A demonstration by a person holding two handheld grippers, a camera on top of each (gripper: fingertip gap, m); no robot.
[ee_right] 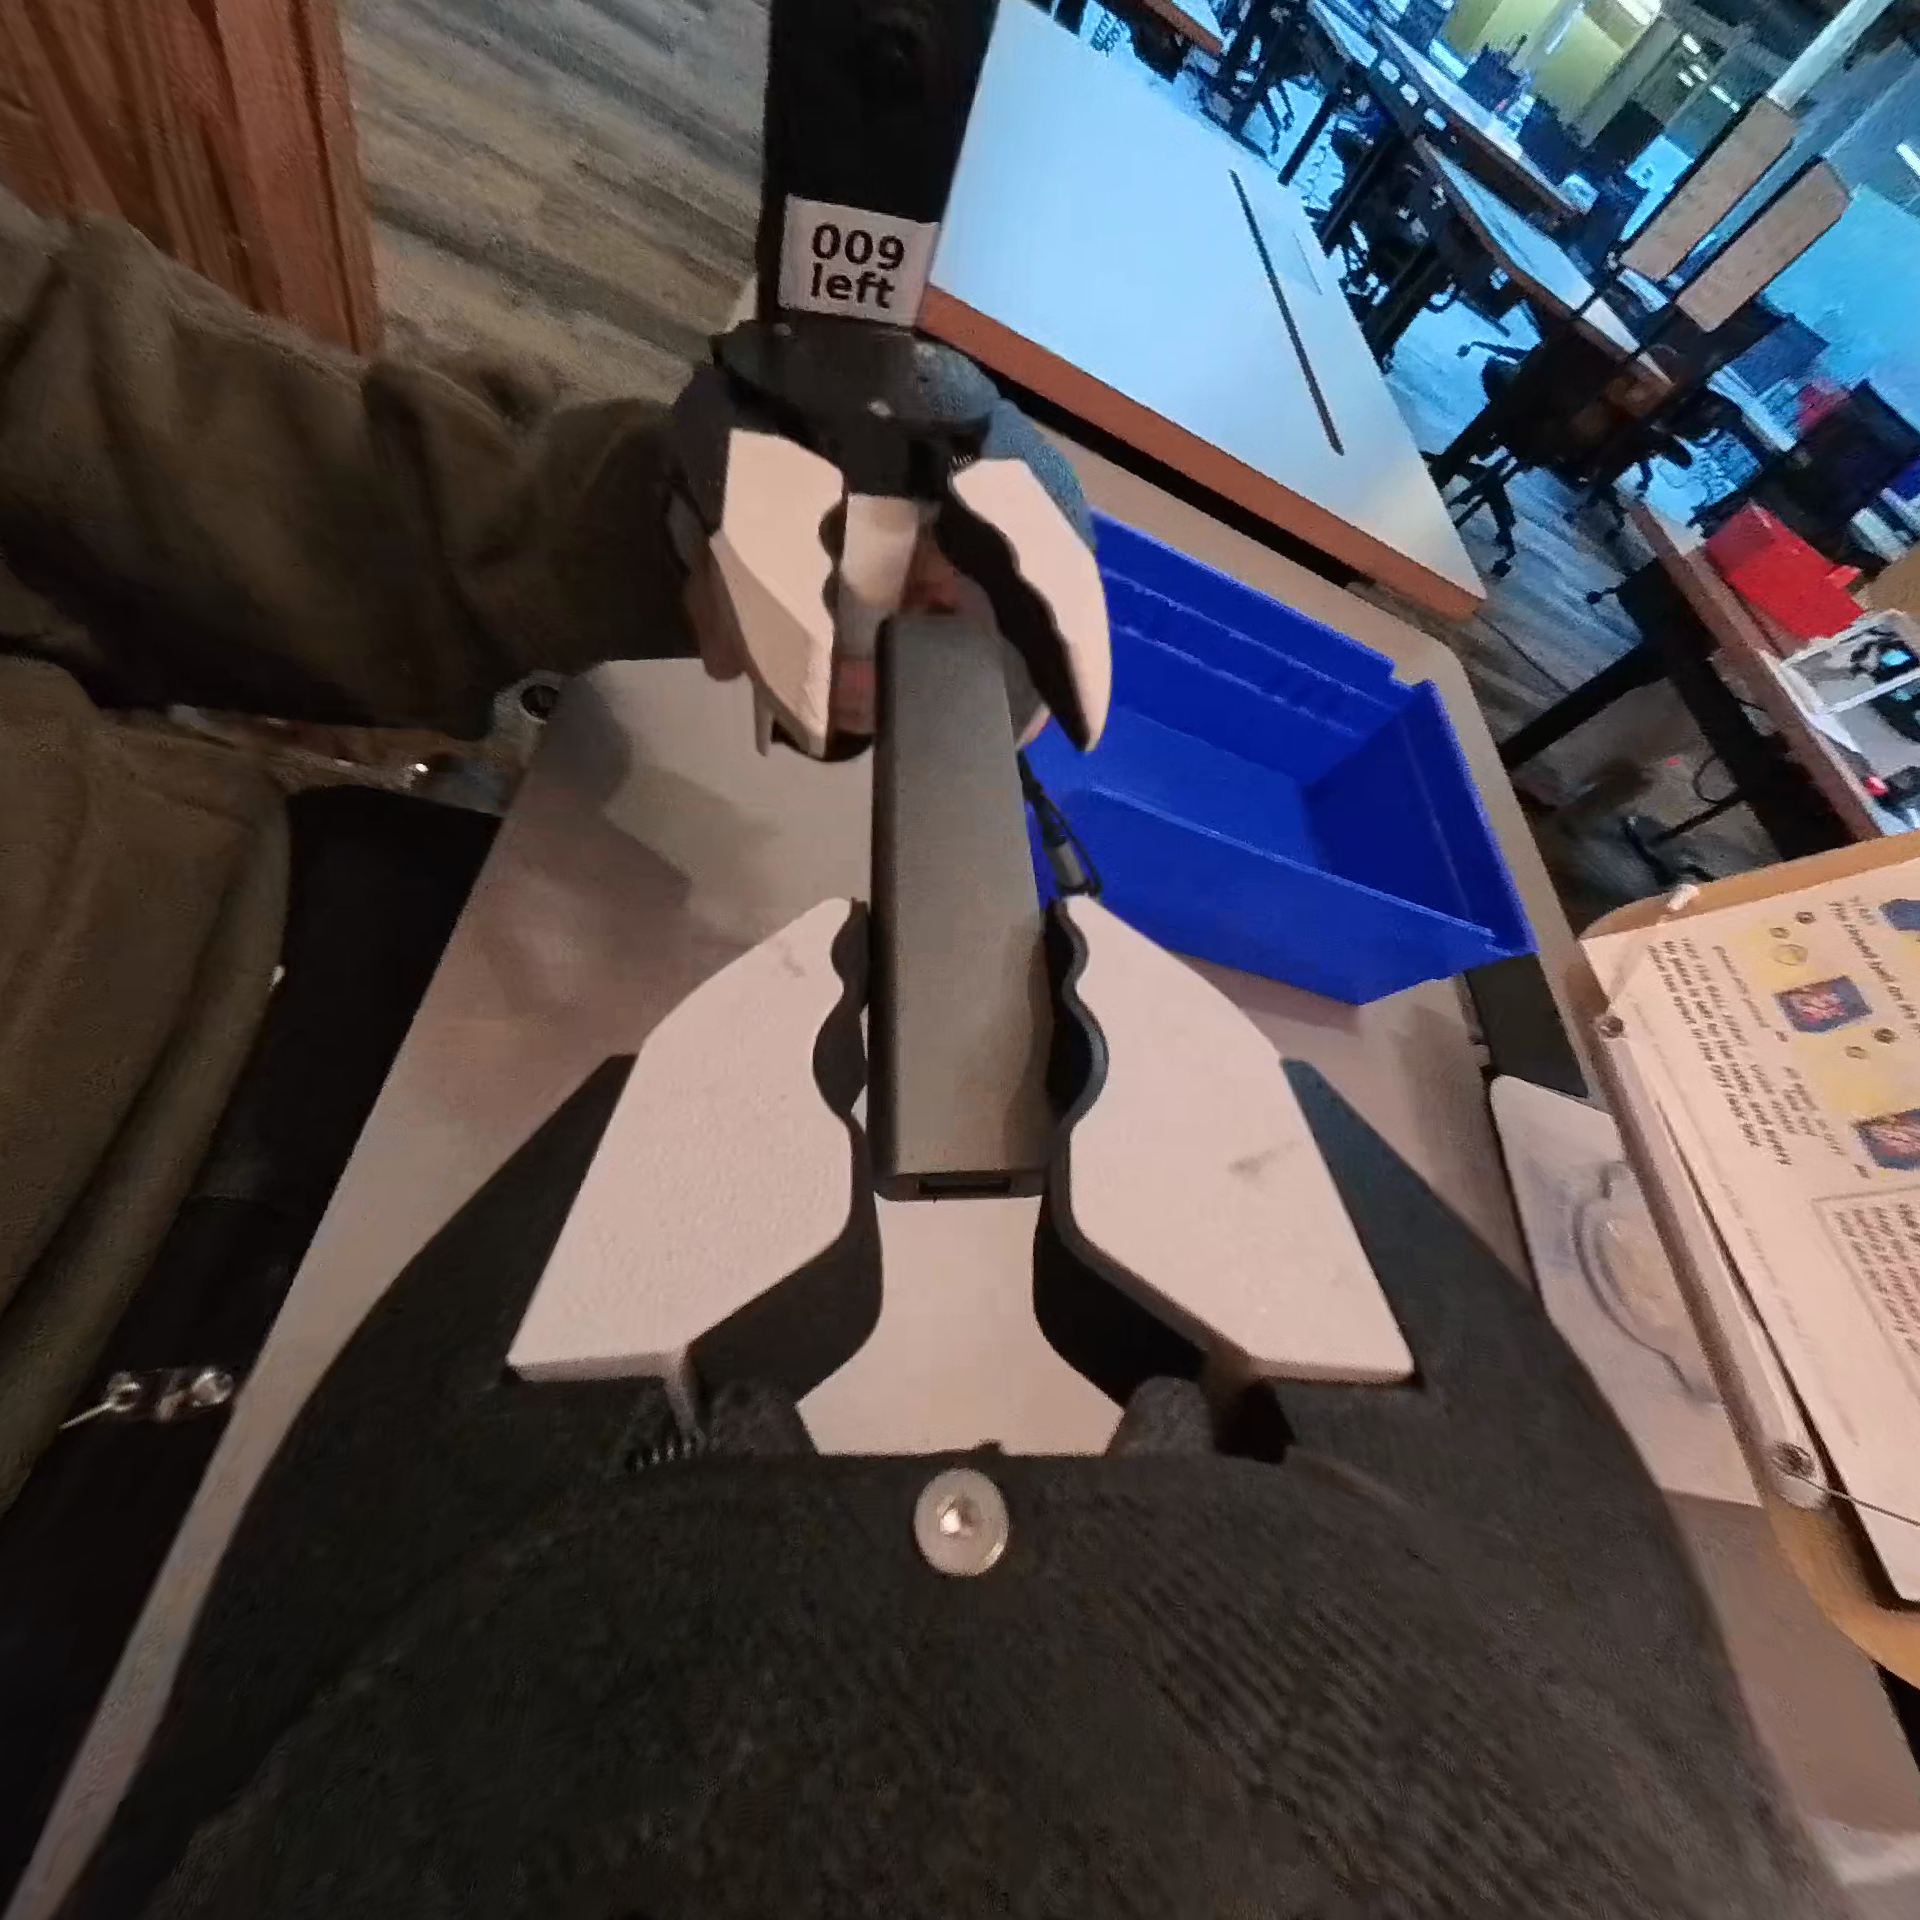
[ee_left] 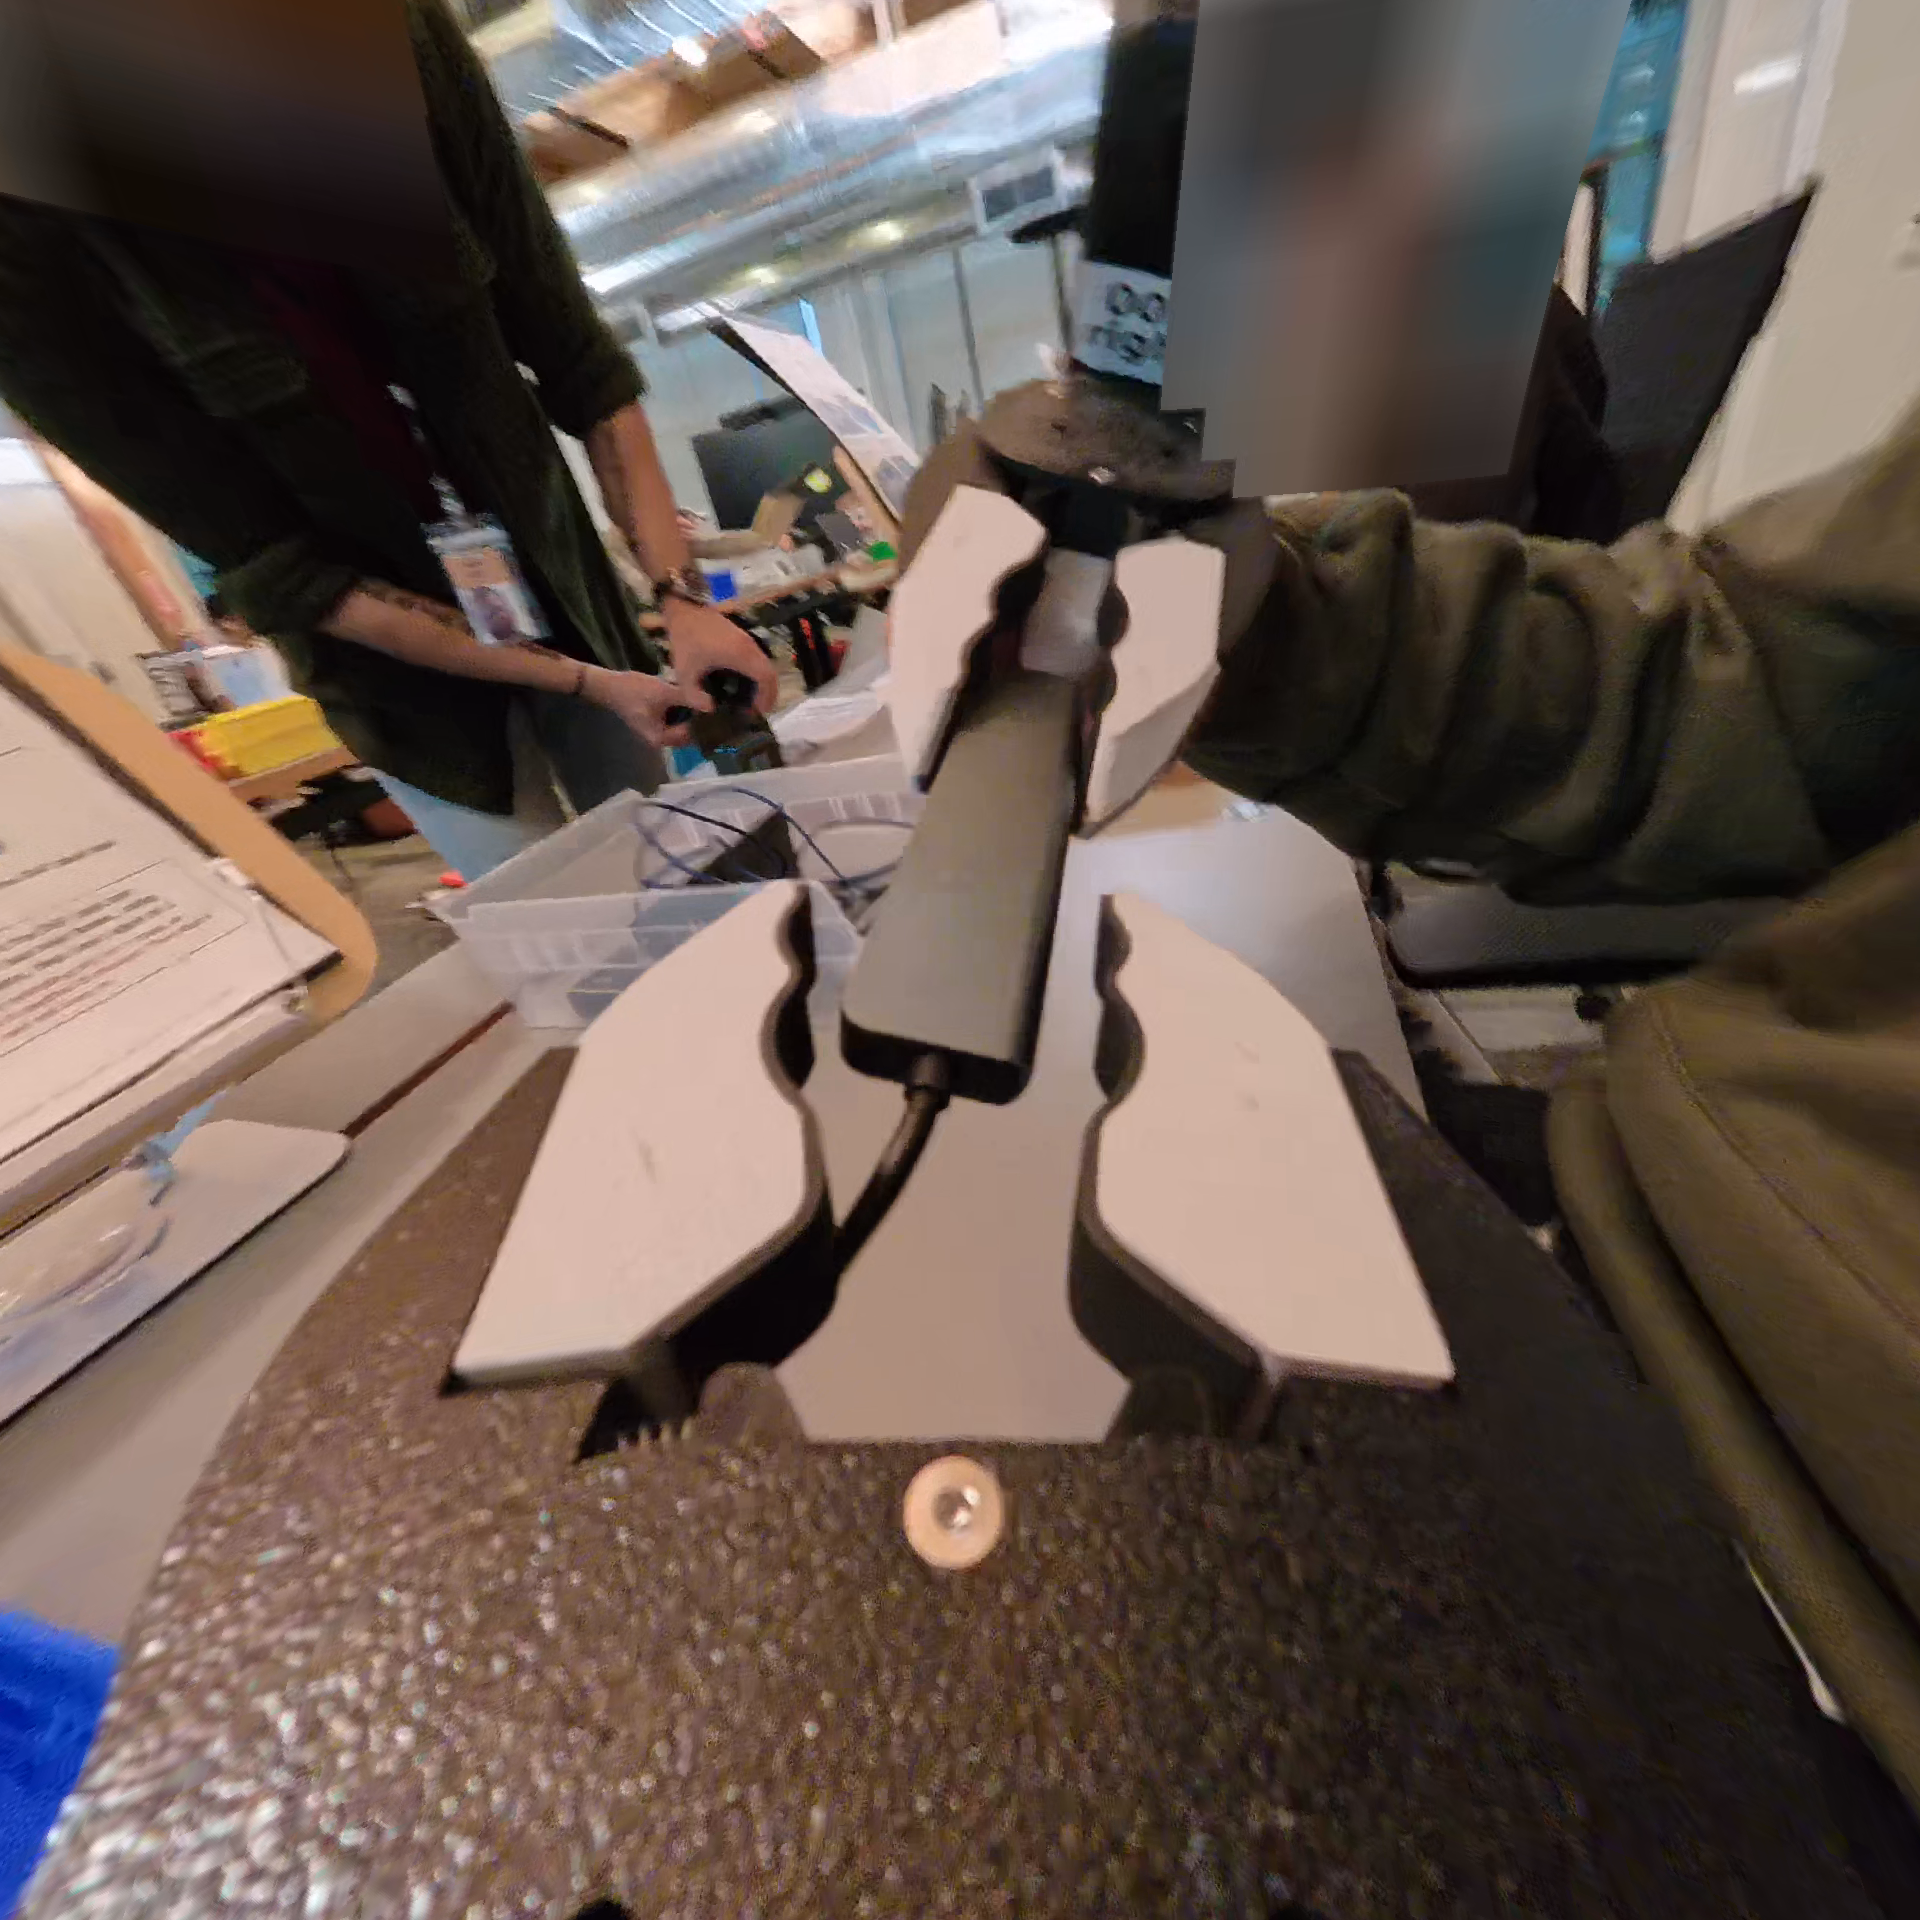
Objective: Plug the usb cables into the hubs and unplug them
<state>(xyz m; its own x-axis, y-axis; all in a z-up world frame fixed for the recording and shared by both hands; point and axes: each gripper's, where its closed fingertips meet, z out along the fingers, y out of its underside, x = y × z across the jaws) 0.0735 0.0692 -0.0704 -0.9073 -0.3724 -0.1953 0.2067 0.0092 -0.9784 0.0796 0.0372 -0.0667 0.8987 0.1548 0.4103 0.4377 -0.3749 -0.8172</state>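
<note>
- In the left wrist view, the left gripper (ee_left: 951,1023) has fingers apart around the dark hub's (ee_left: 966,894) cable end. The right gripper (ee_left: 1049,665) alone bears it, so the hub could sag or twist.
- In the right wrist view, the fingers of the right gripper (ee_right: 961,1023) are clamped on the hub (ee_right: 951,935), revealing its open port and a blue bin (ee_right: 1299,790) on the table (ee_right: 644,831) beyond.

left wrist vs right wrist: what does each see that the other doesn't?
Left wrist only: clear bin of blue cables, a bystander, and the hub's black cable leaving its near end. Right wrist only: empty blue bin, and an open port on the hub's near end. Both: the dark hub, the right gripper shut on one end, the open left gripper flanking the other, and grey table.
</note>
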